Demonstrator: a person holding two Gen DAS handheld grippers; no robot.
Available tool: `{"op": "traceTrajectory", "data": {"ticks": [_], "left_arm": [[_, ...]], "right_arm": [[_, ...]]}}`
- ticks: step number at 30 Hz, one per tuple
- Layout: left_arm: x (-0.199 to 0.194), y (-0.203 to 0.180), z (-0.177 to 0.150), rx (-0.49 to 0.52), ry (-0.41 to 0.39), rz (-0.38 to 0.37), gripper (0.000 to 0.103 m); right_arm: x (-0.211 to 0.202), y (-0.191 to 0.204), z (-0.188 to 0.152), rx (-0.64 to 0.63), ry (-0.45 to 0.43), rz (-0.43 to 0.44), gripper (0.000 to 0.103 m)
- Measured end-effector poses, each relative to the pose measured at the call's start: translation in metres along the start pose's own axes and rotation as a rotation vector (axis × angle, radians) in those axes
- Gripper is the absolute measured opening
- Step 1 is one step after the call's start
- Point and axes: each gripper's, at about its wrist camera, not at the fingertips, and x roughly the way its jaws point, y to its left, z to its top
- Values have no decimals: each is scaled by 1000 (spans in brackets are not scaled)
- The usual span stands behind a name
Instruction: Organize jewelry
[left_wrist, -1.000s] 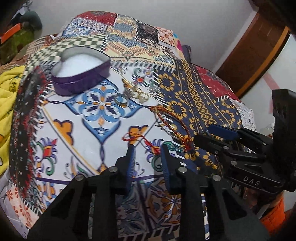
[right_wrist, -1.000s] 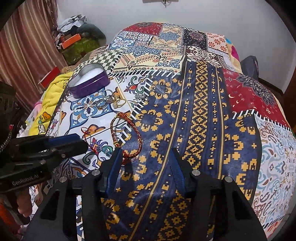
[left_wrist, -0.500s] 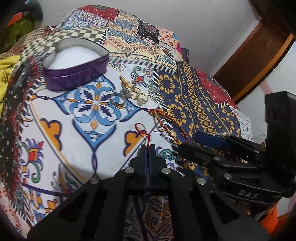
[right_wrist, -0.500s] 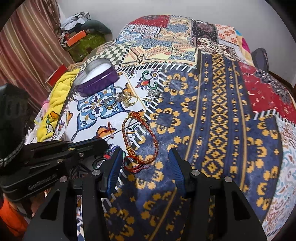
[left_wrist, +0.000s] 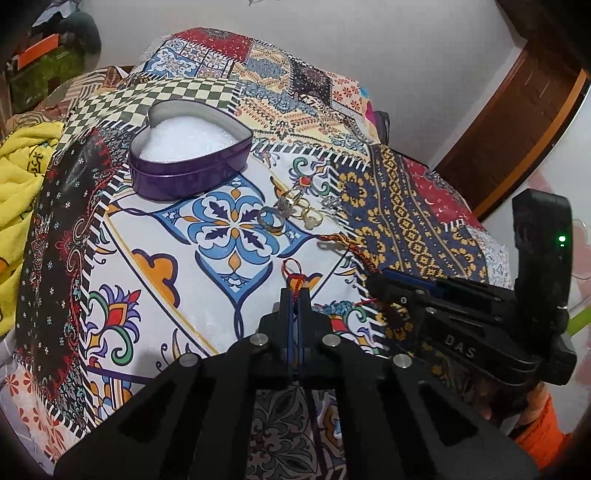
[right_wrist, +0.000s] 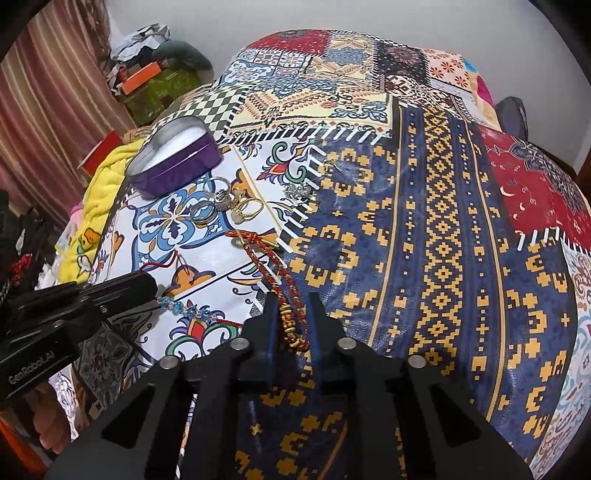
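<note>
My left gripper (left_wrist: 294, 291) is shut on a thin red thread bracelet (left_wrist: 292, 267) with blue beads (right_wrist: 177, 305), low over the patterned bedspread. My right gripper (right_wrist: 291, 301) has its jaws close around the red and gold braided bracelet (right_wrist: 275, 273), partly closed on its beaded end. An open purple heart-shaped tin (left_wrist: 188, 155) with white padding sits at the back left; it also shows in the right wrist view (right_wrist: 173, 162). Several rings (left_wrist: 291, 210) lie between the tin and the bracelets, also seen in the right wrist view (right_wrist: 229, 206).
A yellow cloth (left_wrist: 18, 173) lies off the bed's left edge. Boxes and clutter (right_wrist: 151, 74) stand at the far left by a curtain. A wooden door (left_wrist: 517, 122) is at the right. The bedspread (right_wrist: 443, 221) stretches wide to the right.
My left gripper closed on the red thread and lifted its end slightly. My right gripper moved forward over the braided bracelet and narrowed its jaws around it.
</note>
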Motion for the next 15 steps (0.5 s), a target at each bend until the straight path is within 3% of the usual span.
{"op": "traceTrajectory", "data": {"ticks": [15], "left_arm": [[-42, -12, 10, 26, -114, 32, 0]], "right_arm": [[-47, -9, 2, 45, -98, -30, 8]]}}
